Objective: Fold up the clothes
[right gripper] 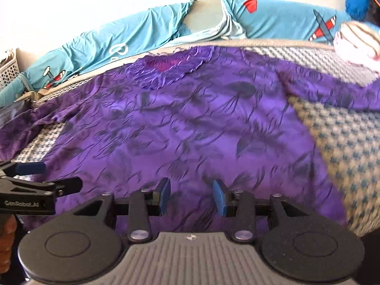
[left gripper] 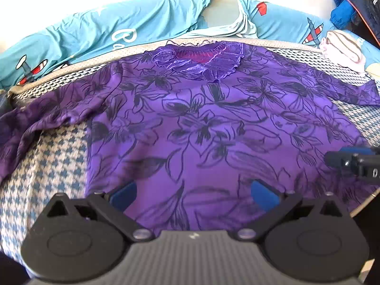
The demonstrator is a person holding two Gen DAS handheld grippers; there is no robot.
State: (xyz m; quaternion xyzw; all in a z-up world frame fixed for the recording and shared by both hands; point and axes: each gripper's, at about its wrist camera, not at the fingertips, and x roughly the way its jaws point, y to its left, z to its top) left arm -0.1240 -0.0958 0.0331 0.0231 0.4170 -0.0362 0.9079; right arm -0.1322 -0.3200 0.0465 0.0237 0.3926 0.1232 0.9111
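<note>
Purple, thin floral top [left gripper: 201,123] lies flat on the bed beneath my left tongs [left gripper: 193,194], spread wide, and right tongs [right gripper: 192,196], partly parted, both empty. Limp and slippery, I judge; pinch a sleeve [left gripper: 42,118].

Both claws are angled downward, side by side. The left claw [left gripper: 193,193] has its blue pads [left gripper: 124,196] spread as wide as they go, with nothing pinched between them. The right claw [right gripper: 192,196] has its pads [right gripper: 219,198] only partly apart, also empty. In the right wrist view, a bit of the person's hand [right gripper: 8,231] shows under the left claw's handle.
</note>
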